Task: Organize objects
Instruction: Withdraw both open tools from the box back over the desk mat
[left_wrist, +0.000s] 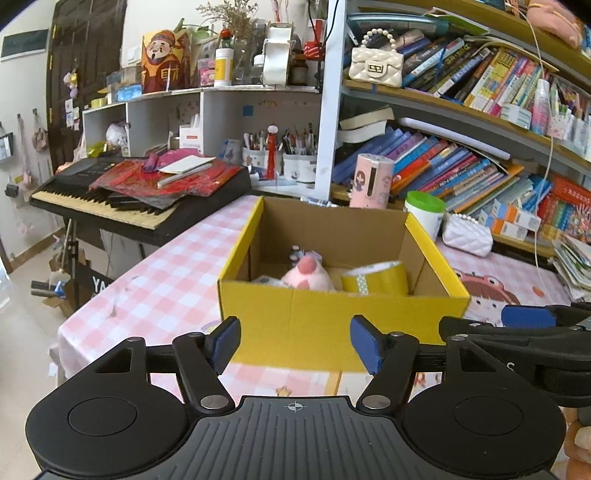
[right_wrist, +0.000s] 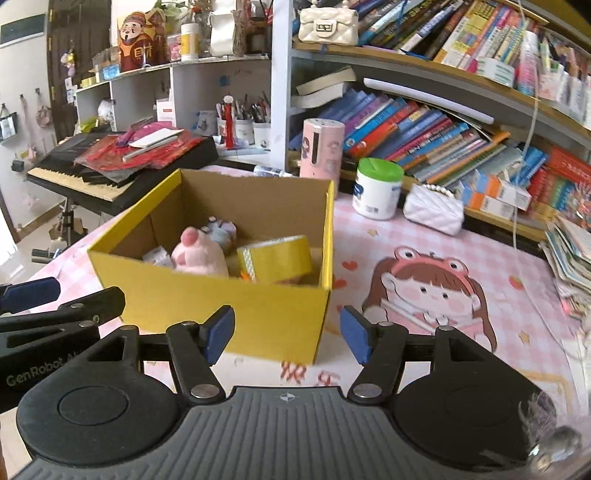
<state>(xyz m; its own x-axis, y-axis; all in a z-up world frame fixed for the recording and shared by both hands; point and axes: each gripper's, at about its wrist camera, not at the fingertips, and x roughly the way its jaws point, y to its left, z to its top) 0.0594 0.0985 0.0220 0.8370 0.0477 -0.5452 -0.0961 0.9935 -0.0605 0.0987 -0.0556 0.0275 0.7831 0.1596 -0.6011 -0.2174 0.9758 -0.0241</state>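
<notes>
Hovering side by side at near edge of table (right_wrist: 517, 266), both tools empty, jaws apart. Left gripper (left_wrist: 295, 343) faces yellow box (left_wrist: 332, 314) squarely; right gripper (right_wrist: 287, 334) faces box's near right corner. Box already holds pink plush (right_wrist: 197, 254) and yellow tape roll (right_wrist: 275, 258). Green-lidded tub (right_wrist: 378, 188) and white quilted purse (right_wrist: 434, 208) sit far right beyond box, nearer right gripper; likely its reach next, forward-right.

Bright, even daylight fills both views, with soft shadows, strong fisheye bending toward the edges, and blur at the near right corner.
</notes>
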